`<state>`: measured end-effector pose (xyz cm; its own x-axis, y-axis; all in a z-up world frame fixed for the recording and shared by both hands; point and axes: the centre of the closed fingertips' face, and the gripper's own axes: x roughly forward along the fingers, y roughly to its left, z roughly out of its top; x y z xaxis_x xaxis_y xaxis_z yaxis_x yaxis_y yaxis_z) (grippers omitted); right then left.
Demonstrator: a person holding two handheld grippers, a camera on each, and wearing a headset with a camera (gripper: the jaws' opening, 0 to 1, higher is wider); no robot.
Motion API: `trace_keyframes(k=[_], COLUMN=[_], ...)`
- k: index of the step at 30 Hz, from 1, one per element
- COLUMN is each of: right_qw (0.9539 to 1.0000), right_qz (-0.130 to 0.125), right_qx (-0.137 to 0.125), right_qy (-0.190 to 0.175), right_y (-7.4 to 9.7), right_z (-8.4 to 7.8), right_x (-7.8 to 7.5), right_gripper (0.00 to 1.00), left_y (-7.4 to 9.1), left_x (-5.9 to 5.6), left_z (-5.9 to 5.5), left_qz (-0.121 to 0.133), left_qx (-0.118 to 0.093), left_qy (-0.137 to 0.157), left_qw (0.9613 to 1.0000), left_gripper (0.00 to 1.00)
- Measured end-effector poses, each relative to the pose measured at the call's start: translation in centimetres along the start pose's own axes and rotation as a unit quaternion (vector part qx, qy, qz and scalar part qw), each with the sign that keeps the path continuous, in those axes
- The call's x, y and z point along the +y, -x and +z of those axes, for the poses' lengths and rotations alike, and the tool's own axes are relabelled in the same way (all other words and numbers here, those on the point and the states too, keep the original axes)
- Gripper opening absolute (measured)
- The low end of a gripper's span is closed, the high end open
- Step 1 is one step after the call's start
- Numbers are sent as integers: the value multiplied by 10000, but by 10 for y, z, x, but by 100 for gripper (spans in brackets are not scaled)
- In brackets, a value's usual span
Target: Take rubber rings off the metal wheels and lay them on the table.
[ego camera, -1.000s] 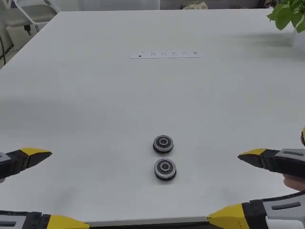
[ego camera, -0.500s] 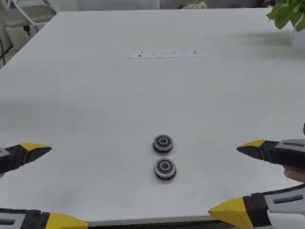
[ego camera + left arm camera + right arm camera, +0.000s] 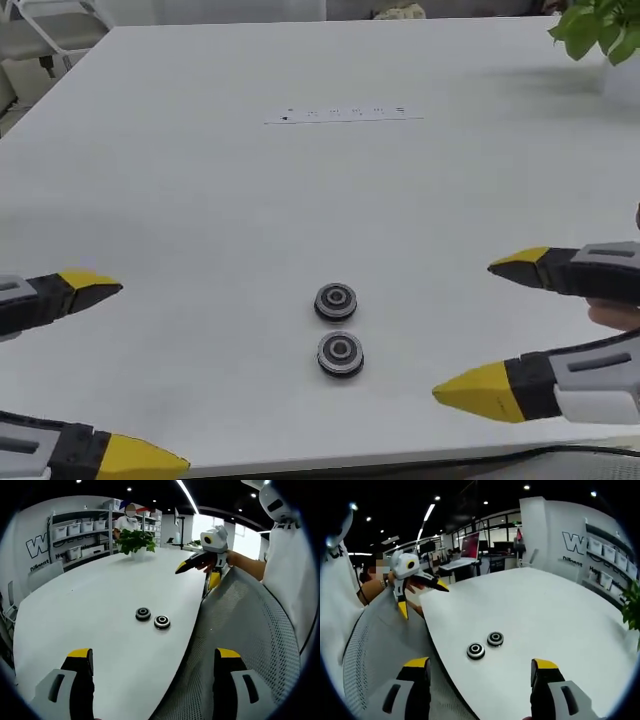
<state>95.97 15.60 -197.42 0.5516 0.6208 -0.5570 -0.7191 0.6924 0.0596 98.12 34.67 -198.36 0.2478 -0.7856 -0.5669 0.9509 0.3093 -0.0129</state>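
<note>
Two small metal wheels with dark rubber rings lie flat on the white table (image 3: 200,200), near its front edge. The far wheel (image 3: 335,301) (image 3: 143,613) (image 3: 495,638) sits just behind the near wheel (image 3: 340,354) (image 3: 161,622) (image 3: 475,650), the two apart. My left gripper (image 3: 115,375) (image 3: 153,660) is open, well to the left of the wheels, with nothing between its yellow-tipped fingers. On the other side, about level with the wheels, my right gripper (image 3: 468,330) (image 3: 480,663) is open and holds nothing.
A flush socket strip (image 3: 343,114) lies in the tabletop further back. A potted plant (image 3: 600,30) stands at the far right corner. White chairs (image 3: 50,25) stand beyond the far left corner. A grey mesh chair back (image 3: 240,645) sits just in front of the table edge.
My right gripper has moved forward over the table and a little toward the wheels. The left gripper has edged forward slightly. The wheels have not moved.
</note>
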Motion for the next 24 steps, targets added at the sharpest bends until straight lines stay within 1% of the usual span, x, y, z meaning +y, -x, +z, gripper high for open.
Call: trace_keyframes(k=[1,5,8,10,12,14,16,18,20,24], right_qw=[10000,9998,9991,9987,9981,9971,9960,9947,9933,9912], right_qz=[-9,-16,67,90,135,174,312,445,524,660], right_qx=[-13,-102,-115,-104,-100,-156,-216,-185,-126,-47], right_qy=[26,189,399,490,599,730,808,913,1022,1150], right_y=[0,-4,-8,-11,-17,-24,-32,-39,-46,-61], right_z=[3,20,33,38,46,57,67,73,75,77], right_x=[-1,-6,-6,-7,-7,-8,-5,-2,-1,-1], right_gripper=[80,79,77,76,76,76,75,75,74,73], left_y=[0,-1,-3,-5,-7,-11,-16,-19,-23,-31], left_x=[-1,0,2,1,0,-1,1,2,3,6], left_z=[4,15,19,22,24,26,30,35,41,52], left_qz=[-58,-128,-177,-252,-325,-397,-402,-432,-459,-520], left_qx=[-33,-78,-8,19,49,92,108,109,53,-125], left_qy=[-58,-279,-459,-586,-683,-779,-900,-1032,-1147,-1166], left_qw=[10000,9995,9988,9980,9971,9961,9951,9937,9923,9917], left_gripper=[99,99,99,99,98,98,98,97,96,95])
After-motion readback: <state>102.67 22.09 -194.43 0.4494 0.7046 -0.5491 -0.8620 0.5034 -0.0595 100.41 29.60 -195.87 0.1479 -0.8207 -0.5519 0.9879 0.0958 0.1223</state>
